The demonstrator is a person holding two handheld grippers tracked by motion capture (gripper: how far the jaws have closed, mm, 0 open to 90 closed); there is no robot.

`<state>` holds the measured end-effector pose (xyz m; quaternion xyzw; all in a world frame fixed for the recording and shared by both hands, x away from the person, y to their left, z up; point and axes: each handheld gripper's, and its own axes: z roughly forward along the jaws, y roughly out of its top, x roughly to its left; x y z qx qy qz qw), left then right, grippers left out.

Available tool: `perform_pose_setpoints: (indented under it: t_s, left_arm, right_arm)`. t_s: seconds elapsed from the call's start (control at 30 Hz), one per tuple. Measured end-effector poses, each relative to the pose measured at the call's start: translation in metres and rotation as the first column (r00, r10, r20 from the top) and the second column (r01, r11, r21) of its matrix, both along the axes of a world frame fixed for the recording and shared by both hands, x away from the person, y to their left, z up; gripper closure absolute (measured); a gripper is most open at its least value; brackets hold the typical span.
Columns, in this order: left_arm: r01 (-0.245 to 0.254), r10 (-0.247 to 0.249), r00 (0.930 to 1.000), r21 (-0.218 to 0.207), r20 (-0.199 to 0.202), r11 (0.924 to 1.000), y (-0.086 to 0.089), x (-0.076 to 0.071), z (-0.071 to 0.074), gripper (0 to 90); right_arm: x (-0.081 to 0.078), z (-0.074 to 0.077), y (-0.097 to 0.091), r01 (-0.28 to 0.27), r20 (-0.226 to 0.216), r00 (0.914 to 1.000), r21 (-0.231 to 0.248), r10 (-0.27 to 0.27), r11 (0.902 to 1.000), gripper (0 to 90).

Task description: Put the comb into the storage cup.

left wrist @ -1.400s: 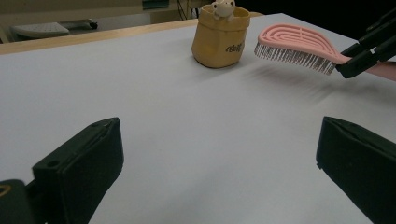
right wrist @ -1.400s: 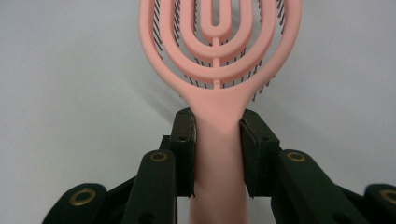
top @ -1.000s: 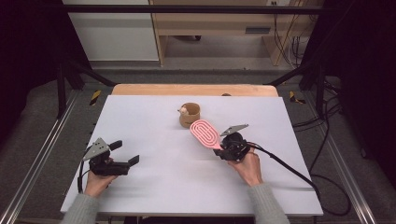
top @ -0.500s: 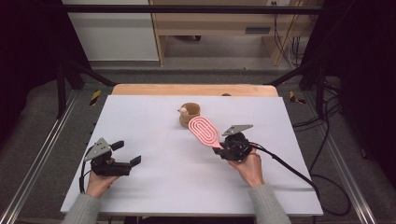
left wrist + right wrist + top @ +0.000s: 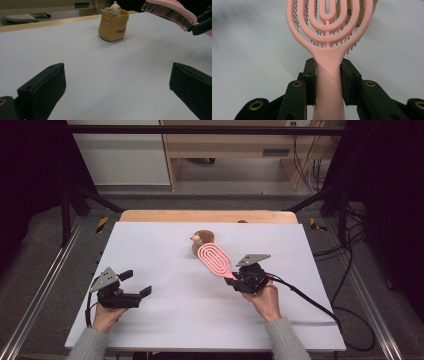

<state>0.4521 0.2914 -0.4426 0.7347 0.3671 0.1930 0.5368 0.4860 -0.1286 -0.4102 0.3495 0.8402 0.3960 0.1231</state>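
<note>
Hairbrush held above the table

Hairbrush (image 5: 215,259) (pink, with an open looped head) sits clamped by its handle in the right hand-held gripper (image 5: 241,279), its head pointing toward 11 o'clock, bristles down and clear of the table (image 5: 165,320). Just beyond the head, at 12 o'clock, stands a small tan pouch (image 5: 202,240) with a bear figure. The left hand-held gripper (image 5: 134,285), well apart at 8 o'clock, has its jaws spread wide with nothing between them.

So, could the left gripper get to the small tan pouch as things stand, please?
Probably yes: the left gripper is open and holds nothing, and bare table lies between it and the pouch; the brush hangs off to one side.
</note>
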Motion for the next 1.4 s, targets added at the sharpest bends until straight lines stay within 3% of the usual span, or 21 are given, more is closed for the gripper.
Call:
perform_pose_setpoints:
  t_s: [1.0,1.4]
  left_arm:
    - [0.017,-0.017,0.9998,-0.052,-0.011,0.9985,-0.017,-0.005,0.008,0.6]
    - [0.023,-0.024,0.9996,-0.080,-0.017,0.9965,-0.025,-0.006,0.013,0.6]
  right_arm:
    - [-0.008,0.002,0.010,-0.054,0.052,0.9973,0.070,0.051,0.9961,70.0]
    - [-0.009,0.002,0.012,-0.063,0.072,0.9957,0.069,0.058,0.9956,70.1]
